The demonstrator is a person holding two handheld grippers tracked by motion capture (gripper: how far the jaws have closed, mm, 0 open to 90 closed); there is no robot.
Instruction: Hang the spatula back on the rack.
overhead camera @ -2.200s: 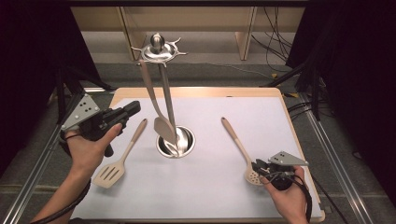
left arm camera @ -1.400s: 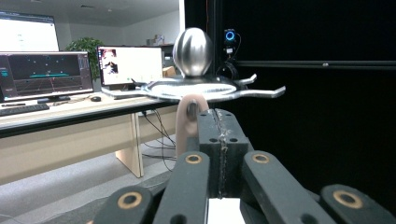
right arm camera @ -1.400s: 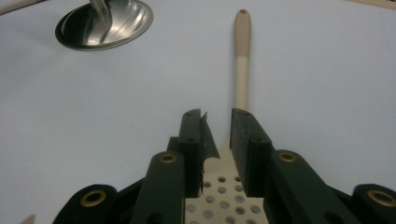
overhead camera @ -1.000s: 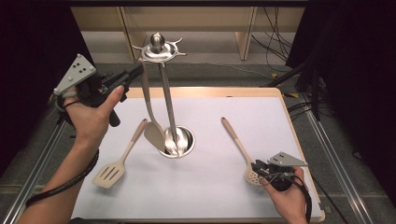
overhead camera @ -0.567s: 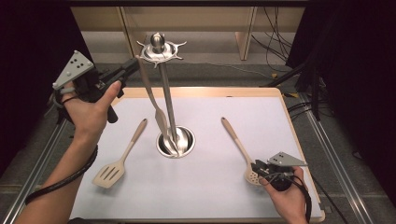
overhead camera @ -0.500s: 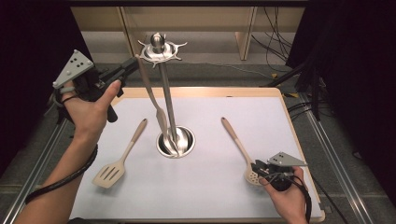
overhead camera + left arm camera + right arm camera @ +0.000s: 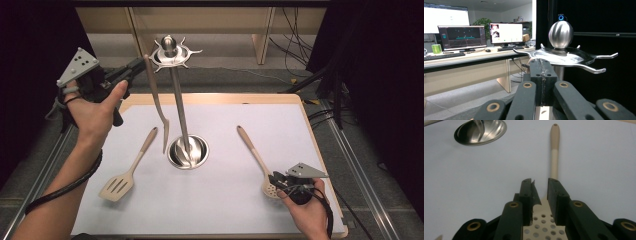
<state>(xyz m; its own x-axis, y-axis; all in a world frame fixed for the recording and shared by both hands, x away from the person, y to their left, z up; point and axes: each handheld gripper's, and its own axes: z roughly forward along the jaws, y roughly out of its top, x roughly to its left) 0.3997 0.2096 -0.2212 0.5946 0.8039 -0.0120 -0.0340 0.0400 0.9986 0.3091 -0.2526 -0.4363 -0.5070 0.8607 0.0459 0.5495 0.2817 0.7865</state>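
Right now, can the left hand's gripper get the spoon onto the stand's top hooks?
Probably yes. The left gripper holds the spoon by its upper end right beside the hooks at the top of the stand, and nothing stands between them.

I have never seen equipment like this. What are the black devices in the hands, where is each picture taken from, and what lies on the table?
A person holds hand-operated tongs, one in each hand; no robot is here. The high view looks down on the table from above. The other two pictures come from small cameras riding on each pair of tongs, looking along their black jaws.

The left tongs are shut on the handle of a metal utensil, lifted beside the top of a steel utensil stand.

The right tongs rest low over a perforated wooden spoon on the white table; their jaws stand apart above it. A slotted wooden spatula lies at the left.
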